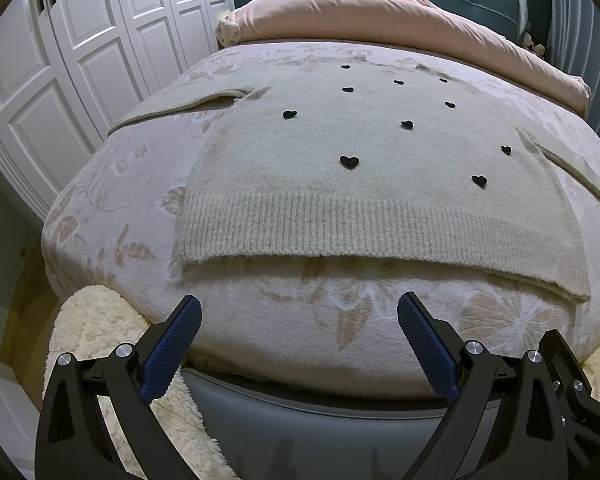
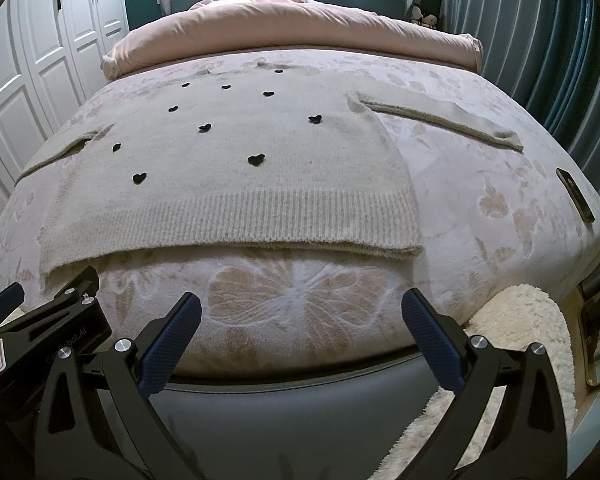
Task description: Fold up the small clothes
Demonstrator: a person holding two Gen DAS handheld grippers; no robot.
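A small beige knit sweater (image 1: 340,184) with several black hearts lies flat on the bed, ribbed hem toward me, both sleeves spread sideways; it also shows in the right wrist view (image 2: 228,184). Its left sleeve (image 1: 180,106) and right sleeve (image 2: 440,120) lie out to the sides. My left gripper (image 1: 299,322) is open and empty, just short of the hem at the bed's foot. My right gripper (image 2: 301,320) is open and empty, also below the hem. The left gripper's body (image 2: 40,320) shows at the left of the right wrist view.
The bed (image 2: 500,208) has a pink floral cover and a rolled pink duvet (image 2: 300,28) at the head. A dark phone (image 2: 576,196) lies near the bed's right edge. White wardrobe doors (image 1: 80,60) stand left. A fluffy cream rug (image 1: 100,332) lies below the grey footboard (image 2: 300,408).
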